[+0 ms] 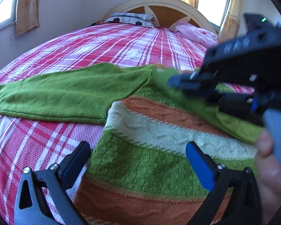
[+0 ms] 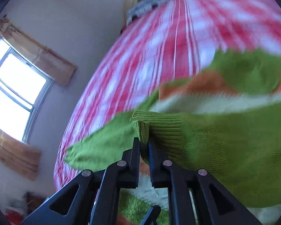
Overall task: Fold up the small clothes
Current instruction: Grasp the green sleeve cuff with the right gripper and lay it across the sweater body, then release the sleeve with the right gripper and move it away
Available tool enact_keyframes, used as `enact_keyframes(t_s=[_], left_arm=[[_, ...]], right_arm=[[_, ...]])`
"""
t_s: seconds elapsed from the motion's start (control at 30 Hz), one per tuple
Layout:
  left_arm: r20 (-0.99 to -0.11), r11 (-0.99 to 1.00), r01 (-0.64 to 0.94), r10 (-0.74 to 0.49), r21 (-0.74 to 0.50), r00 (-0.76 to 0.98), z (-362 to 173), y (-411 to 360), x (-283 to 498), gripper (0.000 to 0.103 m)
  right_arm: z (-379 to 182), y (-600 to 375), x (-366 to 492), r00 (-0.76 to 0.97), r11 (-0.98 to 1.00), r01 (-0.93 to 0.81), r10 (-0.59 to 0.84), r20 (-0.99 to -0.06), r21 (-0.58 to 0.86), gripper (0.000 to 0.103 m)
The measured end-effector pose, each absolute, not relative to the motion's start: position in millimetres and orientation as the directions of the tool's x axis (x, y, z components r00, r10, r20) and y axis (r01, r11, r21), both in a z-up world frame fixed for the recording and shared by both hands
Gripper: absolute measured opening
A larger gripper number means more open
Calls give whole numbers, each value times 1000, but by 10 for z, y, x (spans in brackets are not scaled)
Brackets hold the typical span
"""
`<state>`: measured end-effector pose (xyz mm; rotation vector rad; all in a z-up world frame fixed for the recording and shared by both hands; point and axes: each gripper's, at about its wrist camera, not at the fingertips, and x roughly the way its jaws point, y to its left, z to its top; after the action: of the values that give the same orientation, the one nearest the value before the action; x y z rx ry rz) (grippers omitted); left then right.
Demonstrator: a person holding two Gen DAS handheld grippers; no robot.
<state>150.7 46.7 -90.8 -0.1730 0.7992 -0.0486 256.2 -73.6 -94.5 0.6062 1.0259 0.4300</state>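
A small knit sweater [image 1: 149,161] with green, cream and orange bands lies flat on the bed. One green sleeve [image 1: 56,95] stretches out to the left over the cover. My left gripper [image 1: 137,148] hangs open just above the sweater's body, its fingers straddling the green band with nothing between them. My right gripper [image 1: 187,82] comes in from the right, lifted over the body. In the right wrist view the right gripper [image 2: 143,142] is shut on the ribbed cuff [image 2: 140,125] of the other green sleeve [image 2: 215,140], which trails behind it across the striped body.
The bed has a red, pink and white plaid cover [image 1: 103,45]. A patterned pillow [image 1: 131,18] and a pink bundle of cloth [image 1: 196,31] lie by the curved headboard [image 1: 164,13]. A person's hand [image 1: 269,165] holds the right gripper's handle. Curtained windows flank the bed.
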Motion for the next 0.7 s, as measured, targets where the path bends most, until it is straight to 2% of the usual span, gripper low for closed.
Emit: enact_keyframes(t_s=[0.07,0.13,0.2,0.27,0.33,0.4,0.43,0.47,0.5,0.53,0.7], left_arm=[[-710,985,-22,-106,-169,696,-911,461,1505,103],[-708,985,-21,-109,-172,698,-912,468,1504,103],[-707,984,-20,-113,-176,698,-916,475,1503,103],[-707,984,-19,-112,-175,698,-917,475,1506,103],[-708,985,-20,-109,-172,698,-918,467,1506,103],[-707,985,-20,-110,-172,698,-918,468,1504,103],[-708,985,-20,-110,-173,698,-919,466,1506,103],[-708,985,-20,-110,-172,698,-919,463,1505,103],[-708,985,-20,-109,-171,698,-919,465,1505,103],[-708,985,-20,-108,-170,698,-920,466,1507,103],[-712,986,-21,-103,-163,695,-922,467,1511,103]], right_arm=[[-1010,-733,2565,428,733,-68,634,-644,677,11],[-977,-800,2519,439,683,-92,681,-586,725,13],[-917,-920,2463,457,610,-117,734,-503,784,23],[-869,-1031,2425,476,546,-123,765,-434,828,55],[-839,-1170,2343,529,505,-120,761,-375,855,69],[-778,-1251,2248,582,545,-121,716,-385,830,69],[-738,-1254,2192,599,596,-121,682,-420,794,62],[-735,-1194,2169,601,685,-124,627,-495,718,37],[-761,-1163,2145,587,723,-121,605,-539,680,25],[-835,-1102,2135,567,750,-115,588,-577,651,18],[-1306,-964,2067,493,778,-63,569,-658,625,17]])
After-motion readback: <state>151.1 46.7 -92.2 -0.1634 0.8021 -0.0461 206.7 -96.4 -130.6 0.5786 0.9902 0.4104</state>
